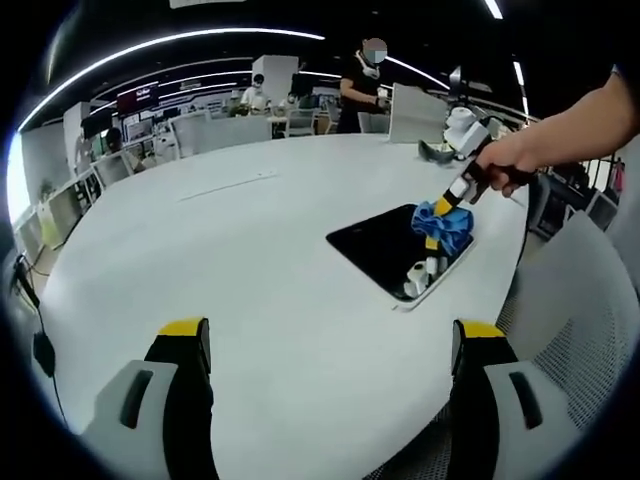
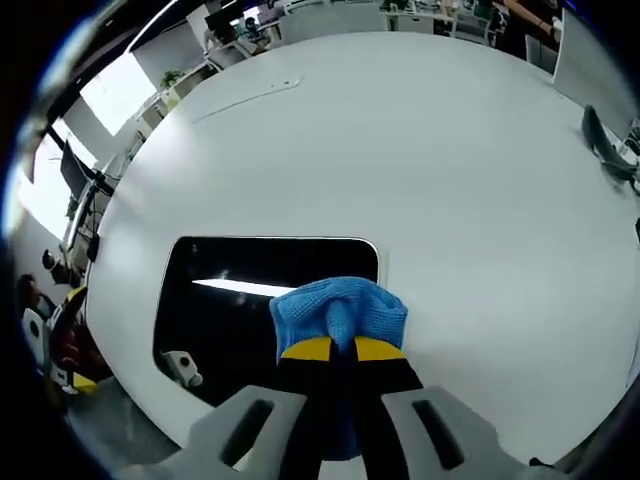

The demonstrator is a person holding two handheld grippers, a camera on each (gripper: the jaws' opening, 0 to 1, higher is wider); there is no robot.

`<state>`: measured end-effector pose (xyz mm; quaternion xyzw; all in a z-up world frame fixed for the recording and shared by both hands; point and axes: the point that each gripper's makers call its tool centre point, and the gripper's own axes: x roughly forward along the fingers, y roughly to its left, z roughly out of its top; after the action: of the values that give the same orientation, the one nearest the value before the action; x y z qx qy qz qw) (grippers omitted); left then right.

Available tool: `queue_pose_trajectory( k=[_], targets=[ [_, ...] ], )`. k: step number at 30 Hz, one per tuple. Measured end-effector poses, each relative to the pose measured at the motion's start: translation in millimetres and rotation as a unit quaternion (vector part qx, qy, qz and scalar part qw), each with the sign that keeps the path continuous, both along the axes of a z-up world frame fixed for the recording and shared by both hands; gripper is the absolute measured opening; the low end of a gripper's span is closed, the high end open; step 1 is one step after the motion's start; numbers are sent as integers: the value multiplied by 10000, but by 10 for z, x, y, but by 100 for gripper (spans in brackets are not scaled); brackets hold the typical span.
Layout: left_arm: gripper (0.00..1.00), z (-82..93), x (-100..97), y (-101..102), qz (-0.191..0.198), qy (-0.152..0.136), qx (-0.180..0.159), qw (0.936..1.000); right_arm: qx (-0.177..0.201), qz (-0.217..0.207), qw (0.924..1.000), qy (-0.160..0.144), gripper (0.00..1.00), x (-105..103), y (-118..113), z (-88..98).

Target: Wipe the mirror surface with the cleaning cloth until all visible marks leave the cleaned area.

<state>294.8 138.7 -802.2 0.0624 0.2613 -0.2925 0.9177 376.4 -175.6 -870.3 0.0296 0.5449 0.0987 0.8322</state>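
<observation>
one mirror [image 2: 250, 290], one cloth [image 2: 338, 310], seemingly

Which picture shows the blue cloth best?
The right gripper view: the blue cloth is big and close, pinched in the right gripper on the mirror. The left gripper view shows the cloth small and far off.

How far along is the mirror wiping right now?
Done: the right hand-held gripper has the blue cloth pinched and pressed on the mirror. In hand: wiping near one edge. Left: no marks are clear to me, so the remaining area is uncertain. The left hand-held gripper hangs open.
</observation>
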Motion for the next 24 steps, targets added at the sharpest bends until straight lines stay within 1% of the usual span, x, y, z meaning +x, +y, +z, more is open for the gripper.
queue_pose_trajectory(
  k=[2, 5, 9, 19, 24],
  targets=[
    [99, 9, 10, 19, 29, -44, 25, 10000, 3, -30, 10000, -18, 0, -9, -1, 8],
    [99, -5, 11, 39, 67, -21, 69, 10000, -33, -62, 9999, -73, 0, -43, 9, 14],
    [99, 9, 10, 32, 61, -44, 78, 9999, -28, -82, 10000, -12, 0, -86, 14, 21],
    [99, 23, 23, 43, 88, -71, -13, 9999, 6, -136, 9999, -5, 1, -170, 0, 7],
    [99, 8, 16, 41, 71, -43, -27, 10000, 8, -171, 9999, 8, 1, -264, -7, 8]
  ],
)
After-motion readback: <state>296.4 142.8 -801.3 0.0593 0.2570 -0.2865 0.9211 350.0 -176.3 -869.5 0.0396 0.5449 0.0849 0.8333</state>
